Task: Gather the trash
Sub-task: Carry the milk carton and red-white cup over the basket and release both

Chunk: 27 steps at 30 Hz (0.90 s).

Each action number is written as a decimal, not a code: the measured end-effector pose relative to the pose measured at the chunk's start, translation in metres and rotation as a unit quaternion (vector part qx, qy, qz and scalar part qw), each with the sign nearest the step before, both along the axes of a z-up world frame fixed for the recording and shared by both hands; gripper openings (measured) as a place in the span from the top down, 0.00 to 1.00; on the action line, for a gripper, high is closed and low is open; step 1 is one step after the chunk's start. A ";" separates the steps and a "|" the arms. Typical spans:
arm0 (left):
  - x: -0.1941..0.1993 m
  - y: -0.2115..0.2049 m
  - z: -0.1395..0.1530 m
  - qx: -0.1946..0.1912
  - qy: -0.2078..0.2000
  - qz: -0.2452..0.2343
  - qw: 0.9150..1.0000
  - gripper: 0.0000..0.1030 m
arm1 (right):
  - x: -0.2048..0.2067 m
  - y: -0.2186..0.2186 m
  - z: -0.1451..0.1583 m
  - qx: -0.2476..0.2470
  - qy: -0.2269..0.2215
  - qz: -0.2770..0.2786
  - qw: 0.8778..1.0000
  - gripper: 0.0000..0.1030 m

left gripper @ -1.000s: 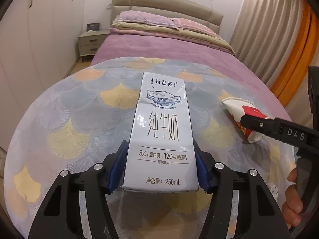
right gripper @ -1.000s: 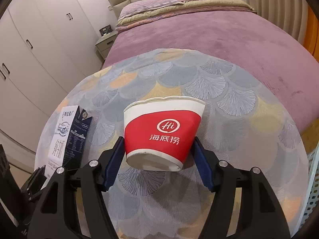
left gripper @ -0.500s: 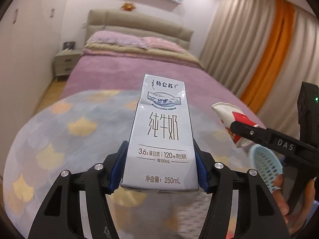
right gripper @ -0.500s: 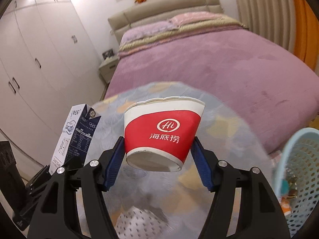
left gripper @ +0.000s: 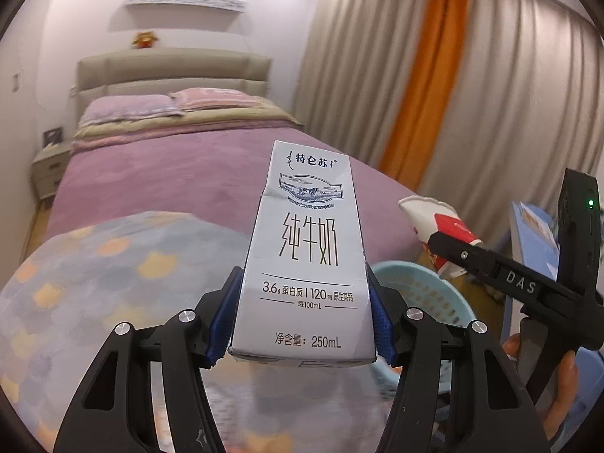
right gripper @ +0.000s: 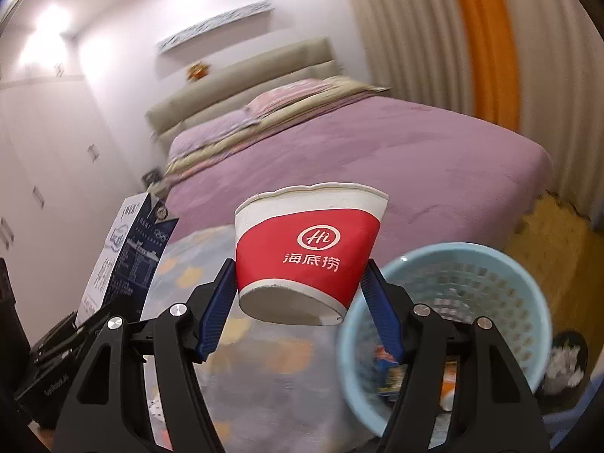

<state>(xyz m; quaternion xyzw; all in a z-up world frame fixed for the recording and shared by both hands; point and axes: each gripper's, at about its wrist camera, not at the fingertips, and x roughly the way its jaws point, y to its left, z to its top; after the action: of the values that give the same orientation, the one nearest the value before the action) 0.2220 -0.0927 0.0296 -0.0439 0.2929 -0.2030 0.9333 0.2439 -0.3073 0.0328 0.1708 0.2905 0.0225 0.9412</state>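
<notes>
My left gripper is shut on a white 250 mL milk carton and holds it upright in the air. My right gripper is shut on a red and white paper cup, also lifted. A light blue mesh trash basket stands low on the right, just beyond the cup; it holds some wrappers. In the left wrist view the basket shows behind the carton, with the right gripper and cup above it. The carton shows at left in the right wrist view.
A round table with a fan-pattern cloth lies below and to the left. A purple bed is behind it, with a nightstand at far left. Beige and orange curtains hang on the right. A dark round thing holding white scraps sits beside the basket.
Both grippers have lifted off the table and swung right with the carton and the cup. The blue basket has come further into view under them.
</notes>
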 end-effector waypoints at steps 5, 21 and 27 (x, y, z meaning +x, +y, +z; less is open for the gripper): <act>0.002 -0.053 -0.005 0.009 0.016 -0.042 0.999 0.44 | -0.011 -0.050 -0.016 0.003 0.020 -0.062 0.998 0.39; 0.037 -0.131 -0.078 0.004 0.133 -0.109 0.985 0.46 | -0.012 -0.130 -0.099 0.044 0.144 -0.106 0.983 0.37; 0.027 -0.122 -0.080 0.007 0.132 -0.098 0.986 0.41 | -0.011 -0.136 -0.114 0.063 0.158 -0.102 0.980 0.37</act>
<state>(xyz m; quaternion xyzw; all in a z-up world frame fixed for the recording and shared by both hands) 0.2491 -0.2148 -0.0503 -0.0347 0.4178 -0.2834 0.8625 0.2334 -0.4435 -0.0817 0.2598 0.4141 -0.0831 0.8684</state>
